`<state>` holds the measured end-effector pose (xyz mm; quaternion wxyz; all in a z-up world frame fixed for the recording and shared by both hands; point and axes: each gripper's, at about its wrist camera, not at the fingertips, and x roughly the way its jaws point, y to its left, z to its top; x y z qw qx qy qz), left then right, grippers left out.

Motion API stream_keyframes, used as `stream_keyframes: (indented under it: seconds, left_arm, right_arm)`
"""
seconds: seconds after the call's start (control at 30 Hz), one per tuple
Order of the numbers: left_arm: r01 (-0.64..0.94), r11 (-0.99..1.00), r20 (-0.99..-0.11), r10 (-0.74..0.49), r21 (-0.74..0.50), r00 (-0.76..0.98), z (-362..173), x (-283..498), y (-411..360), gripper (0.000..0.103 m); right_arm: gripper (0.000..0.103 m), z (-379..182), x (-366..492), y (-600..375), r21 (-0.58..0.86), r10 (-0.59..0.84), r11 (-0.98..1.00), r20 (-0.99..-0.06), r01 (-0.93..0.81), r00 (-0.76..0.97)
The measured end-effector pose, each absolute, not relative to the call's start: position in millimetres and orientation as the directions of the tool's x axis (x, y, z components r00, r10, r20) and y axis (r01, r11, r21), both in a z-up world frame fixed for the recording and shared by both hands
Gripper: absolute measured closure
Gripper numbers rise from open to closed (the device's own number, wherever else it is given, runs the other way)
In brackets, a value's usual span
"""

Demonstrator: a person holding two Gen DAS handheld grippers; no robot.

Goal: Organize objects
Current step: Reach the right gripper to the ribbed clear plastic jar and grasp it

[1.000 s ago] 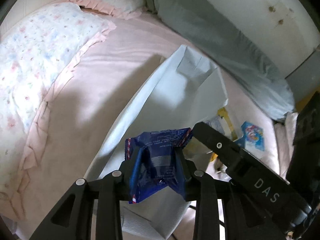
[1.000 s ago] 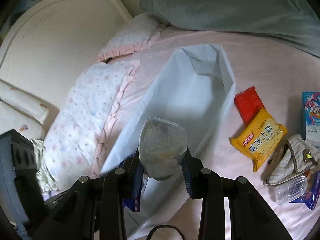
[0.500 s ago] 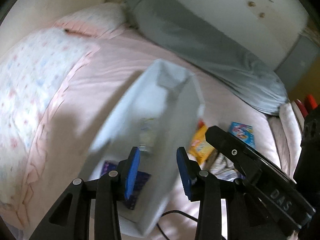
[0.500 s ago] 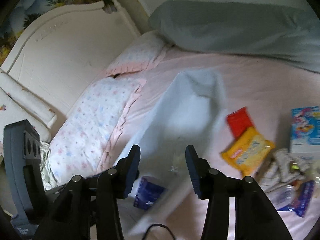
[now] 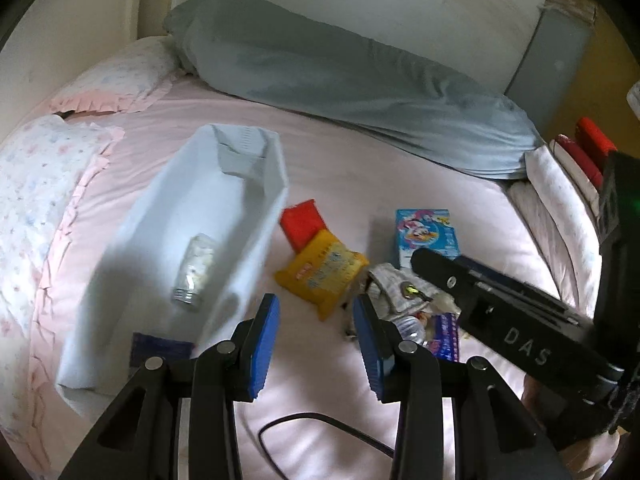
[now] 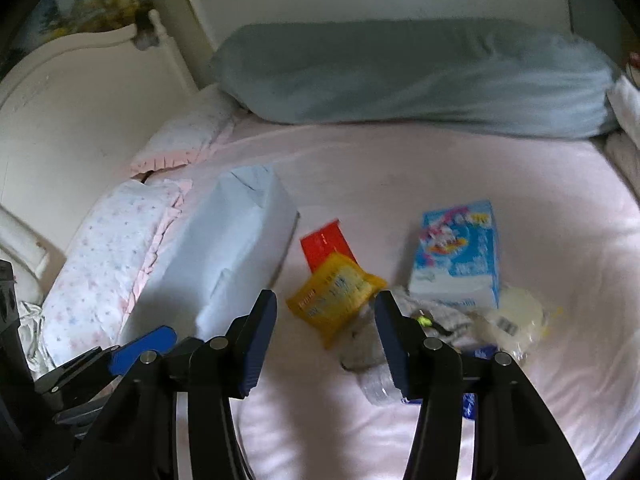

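A white fabric bin (image 5: 256,208) lies on the pink bed. In it rest a clear bottle (image 5: 196,268) and a dark blue packet (image 5: 160,350). My left gripper (image 5: 316,312) hangs open and empty just right of the bin, above the sheet. To its right lie a yellow packet (image 5: 324,272), a red packet (image 5: 302,224), a blue cartoon box (image 5: 426,236) and a plaid pouch (image 5: 394,286). My right gripper (image 6: 326,312) is empty, its jaws opening, above the yellow packet (image 6: 336,296) and a clear plastic bottle (image 6: 372,368). The bin (image 6: 248,232) is on its left.
A long grey bolster (image 5: 360,80) runs along the far side of the bed. Floral pillows (image 5: 36,184) and a white headboard (image 6: 80,92) are on the left. A black cable (image 5: 312,432) loops on the near sheet. A pale round tub (image 6: 516,312) sits by the blue box (image 6: 460,256).
The left gripper let go of the blue packet and the right let go of the clear bottle; both items now lie in the bin. Both grippers have swung right, toward the loose items.
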<state>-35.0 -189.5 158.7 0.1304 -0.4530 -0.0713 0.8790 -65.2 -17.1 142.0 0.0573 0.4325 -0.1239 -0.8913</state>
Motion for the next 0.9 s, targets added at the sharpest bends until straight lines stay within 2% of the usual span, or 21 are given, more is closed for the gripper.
stream_keyframes:
  seconds: [0.1,0.33,0.57,0.73,0.9]
  left_arm:
    - [-0.164,-0.958,-0.784,0.288,-0.237,-0.549,154.7,-35.2,-181.3,0.066]
    - [-0.143,-0.977,-0.793,0.214,-0.161,-0.570,151.2,-33.9,-178.1,0.066]
    - [-0.185,-0.969,-0.787,0.241,-0.162,-0.568,151.8,-32.5,-165.1,0.066]
    - [-0.163,-0.973,-0.812,0.226,-0.163,-0.538,133.3,-38.9,-154.8,0.066]
    - [-0.182,-0.976,-0.868,0.190,-0.117,-0.459,107.0,-46.3,-137.0,0.066]
  right_arm:
    - [0.052,136.3,-64.8,-2.1,0.279,-0.202,-0.959,-0.776,-0.039,-0.598]
    - [0.052,141.5,-62.8,0.4,0.343,-0.250,-0.939,-0.750,-0.036,-0.612]
    - [0.052,134.4,-58.0,7.4,0.284,-0.194,-0.957,-0.771,-0.055,-0.606]
    - [0.052,101.5,-50.4,25.6,0.163,-0.096,-0.985,-0.798,-0.060,-0.595]
    - [0.052,62.6,-58.9,31.1,0.178,-0.120,-0.982,-0.852,-0.067,-0.509]
